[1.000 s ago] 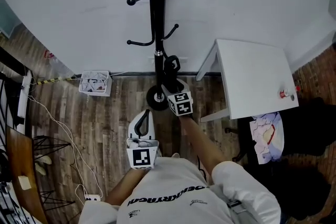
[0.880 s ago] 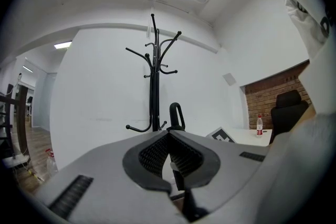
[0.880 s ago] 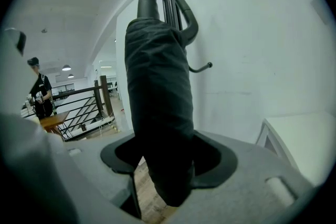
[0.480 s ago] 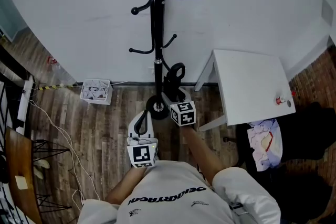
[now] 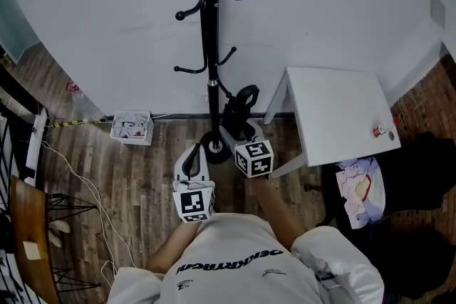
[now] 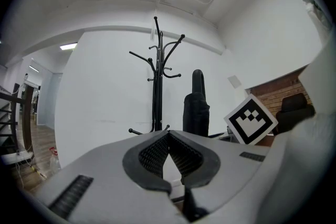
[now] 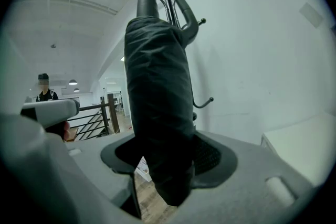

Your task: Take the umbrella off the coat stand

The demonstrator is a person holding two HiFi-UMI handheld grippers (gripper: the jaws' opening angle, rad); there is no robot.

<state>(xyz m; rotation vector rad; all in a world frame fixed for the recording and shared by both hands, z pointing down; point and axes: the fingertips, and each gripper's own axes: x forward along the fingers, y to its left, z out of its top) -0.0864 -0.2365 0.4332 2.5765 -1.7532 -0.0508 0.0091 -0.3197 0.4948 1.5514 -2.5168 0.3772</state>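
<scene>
Right tool point(image 7: 163, 160) clamped on the folded black umbrella point(image 7: 156, 86), which is upright with its loop handle on top, just beside the coat stand point(image 5: 209, 25) pole; left tool point(image 6: 168, 136) pinched together, nothing in it.

A narrow gap separates coat stand point(image 5: 208, 25) and white table point(image 5: 335, 110).
</scene>
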